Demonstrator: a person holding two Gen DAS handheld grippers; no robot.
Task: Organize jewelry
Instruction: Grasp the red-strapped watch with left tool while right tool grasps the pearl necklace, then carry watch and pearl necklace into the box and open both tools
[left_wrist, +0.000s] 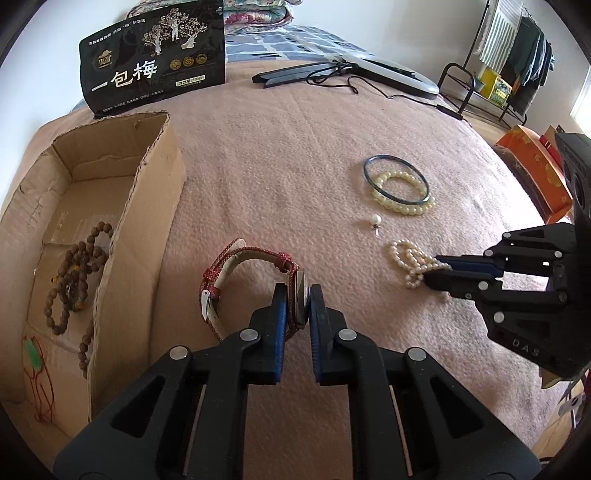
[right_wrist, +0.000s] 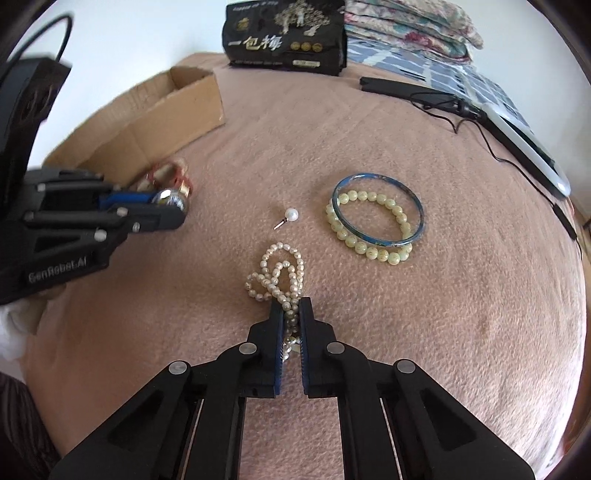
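"GenRobot.AI" on left tool (right_wrist: 177, 212); "一包梅" bag (left_wrist: 153, 55).

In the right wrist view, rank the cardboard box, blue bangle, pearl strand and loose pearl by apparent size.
1. cardboard box
2. blue bangle
3. pearl strand, close to the bangle; it is nearer the camera and bunched, so that order is unsure
4. loose pearl

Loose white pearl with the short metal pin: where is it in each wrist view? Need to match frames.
Left wrist view: the loose white pearl with a metal pin lies right of centre on the pink blanket, between the blue bangle above and the right gripper below.
Right wrist view: pearl at centre, left of the bangle.
Shared landmark: the blue bangle.
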